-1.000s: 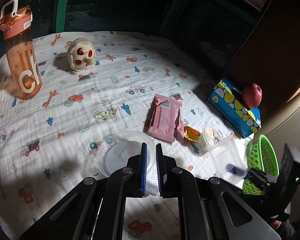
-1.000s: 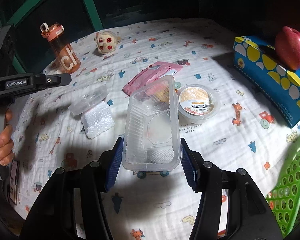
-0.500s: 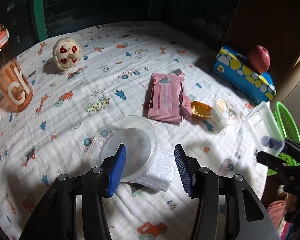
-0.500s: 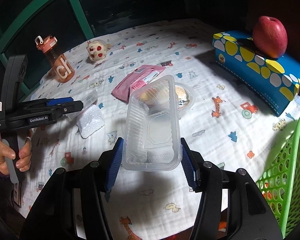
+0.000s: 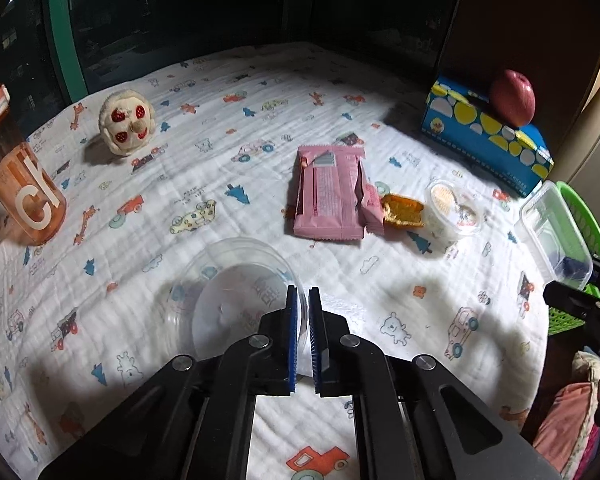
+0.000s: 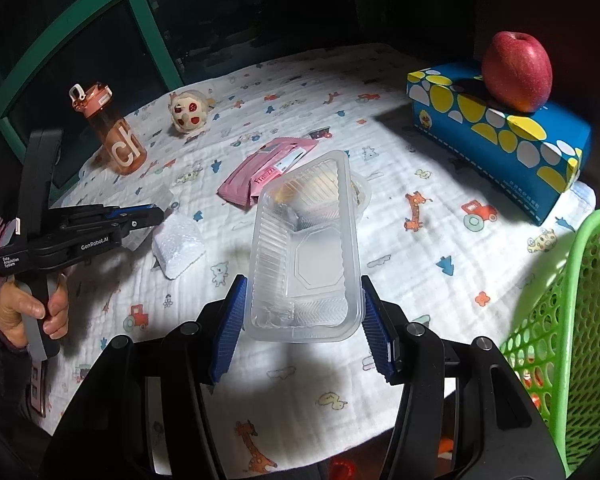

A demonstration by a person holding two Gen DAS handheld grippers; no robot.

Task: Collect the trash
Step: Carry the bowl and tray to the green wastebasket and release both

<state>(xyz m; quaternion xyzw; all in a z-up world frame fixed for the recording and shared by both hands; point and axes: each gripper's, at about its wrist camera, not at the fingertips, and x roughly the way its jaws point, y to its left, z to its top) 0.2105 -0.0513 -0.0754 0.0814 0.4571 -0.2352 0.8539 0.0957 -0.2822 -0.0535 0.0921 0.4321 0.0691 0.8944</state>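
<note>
Left tool (image 5: 303,304) reclosed over clear lid (image 5: 236,300); right tool (image 6: 302,320) nearer basket (image 6: 576,320)

My tongs: blue pads (image 6: 230,328), black frames. Cloth (image 5: 260,92) white, printed with cartoon cars, giraffes. Wrapper (image 5: 328,196) pink. Basket (image 6: 572,320) green mesh. Box (image 6: 496,136) blue, yellow and white spots. Apple (image 6: 516,70) red. Bottle (image 6: 114,132) orange, white letters.
</note>
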